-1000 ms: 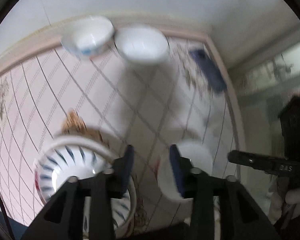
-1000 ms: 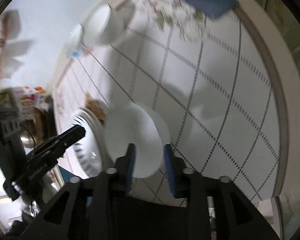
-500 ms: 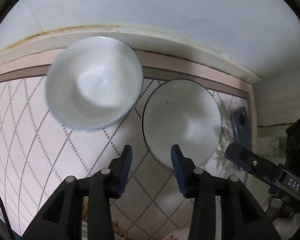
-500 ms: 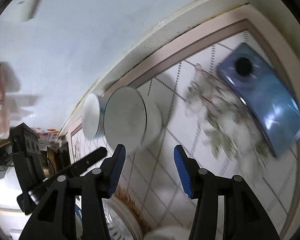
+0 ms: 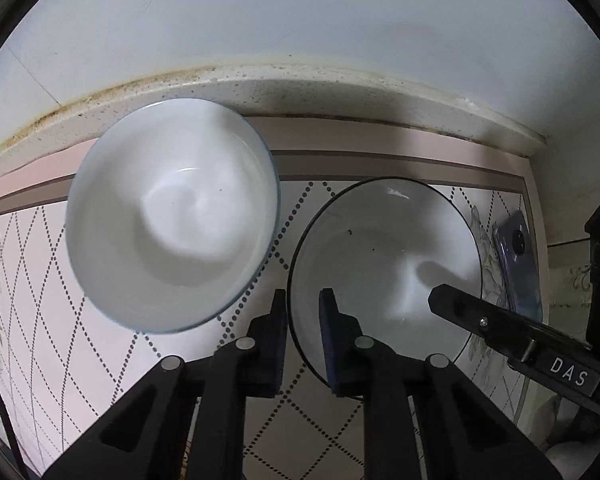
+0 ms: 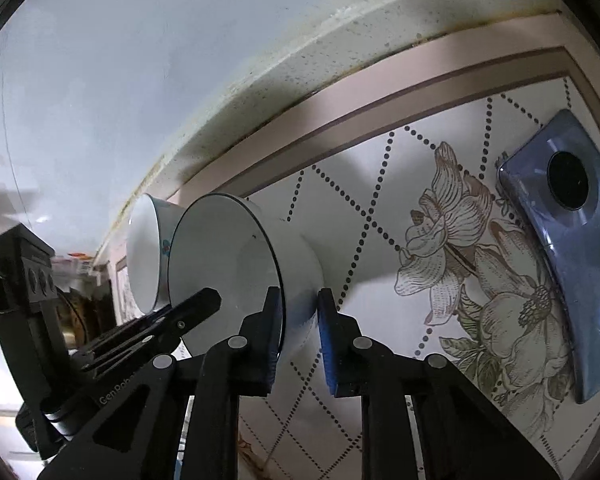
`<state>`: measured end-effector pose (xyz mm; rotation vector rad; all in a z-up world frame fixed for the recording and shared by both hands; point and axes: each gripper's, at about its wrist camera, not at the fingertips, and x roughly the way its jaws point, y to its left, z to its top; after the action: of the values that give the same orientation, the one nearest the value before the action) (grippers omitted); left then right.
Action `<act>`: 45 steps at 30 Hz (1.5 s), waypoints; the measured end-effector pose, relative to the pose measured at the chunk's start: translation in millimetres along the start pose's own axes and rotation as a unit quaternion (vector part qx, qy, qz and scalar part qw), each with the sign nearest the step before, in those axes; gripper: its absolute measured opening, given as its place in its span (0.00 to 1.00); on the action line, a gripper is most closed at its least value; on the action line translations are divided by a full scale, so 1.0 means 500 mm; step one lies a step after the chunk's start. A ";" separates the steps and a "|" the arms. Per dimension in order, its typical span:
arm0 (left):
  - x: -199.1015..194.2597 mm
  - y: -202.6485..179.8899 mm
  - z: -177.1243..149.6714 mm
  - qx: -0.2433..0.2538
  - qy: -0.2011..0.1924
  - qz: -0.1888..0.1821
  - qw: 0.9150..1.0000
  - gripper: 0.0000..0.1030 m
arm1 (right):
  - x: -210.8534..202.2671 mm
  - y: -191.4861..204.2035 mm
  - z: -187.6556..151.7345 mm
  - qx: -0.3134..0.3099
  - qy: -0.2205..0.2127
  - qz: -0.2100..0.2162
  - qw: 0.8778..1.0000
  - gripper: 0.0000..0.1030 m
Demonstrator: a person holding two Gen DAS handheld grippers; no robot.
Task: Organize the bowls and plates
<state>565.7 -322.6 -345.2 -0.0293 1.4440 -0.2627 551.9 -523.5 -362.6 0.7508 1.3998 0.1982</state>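
Note:
Two white bowls stand side by side by the wall on a patterned cloth: a blue-rimmed bowl (image 5: 172,216) (image 6: 142,256) and a black-rimmed bowl (image 5: 384,256) (image 6: 220,248). My left gripper (image 5: 303,320) points steeply down, its jaws closing tight on the black-rimmed bowl's near-left rim, one pad inside and one outside. My right gripper (image 6: 300,320) closes on the same bowl's wall from the other side. One of the right gripper's fingers (image 5: 460,308) shows inside the bowl. The left gripper's fingers (image 6: 188,308) cross the bowl's mouth.
A blue-grey phone (image 5: 518,256) (image 6: 568,248) lies face down to the right of the bowls. A stained stone ledge (image 5: 340,92) and a white wall run just behind them. The flower-printed cloth (image 6: 452,240) covers the table.
Both grippers travelled from the plates at the table's front to the bowls by the wall. Their jaws, apart half a second ago, have closed on the black-rimmed bowl.

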 end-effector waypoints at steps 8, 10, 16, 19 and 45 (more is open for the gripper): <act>-0.085 -0.016 -0.050 0.028 -0.020 -0.013 0.999 0.13 | -0.032 0.037 -0.070 -0.002 -0.007 0.005 1.000 0.18; -0.115 -0.022 -0.076 0.039 -0.026 -0.019 0.999 0.13 | -0.054 0.047 -0.096 -0.007 -0.012 0.004 1.000 0.18; -0.190 -0.058 -0.159 0.065 -0.036 -0.052 0.996 0.13 | -0.135 0.063 -0.190 -0.019 -0.033 -0.006 0.999 0.18; -0.221 -0.071 -0.196 0.083 -0.043 -0.060 0.994 0.13 | -0.180 0.059 -0.242 -0.019 -0.040 -0.011 0.999 0.18; -0.154 -0.130 -0.417 0.149 0.018 -0.048 0.988 0.13 | -0.221 -0.079 -0.529 0.033 -0.008 -0.039 0.999 0.18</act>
<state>342.6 -341.8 -286.0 0.1495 1.4280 -0.5589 271.5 -519.4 -291.8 0.7477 1.4242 0.0856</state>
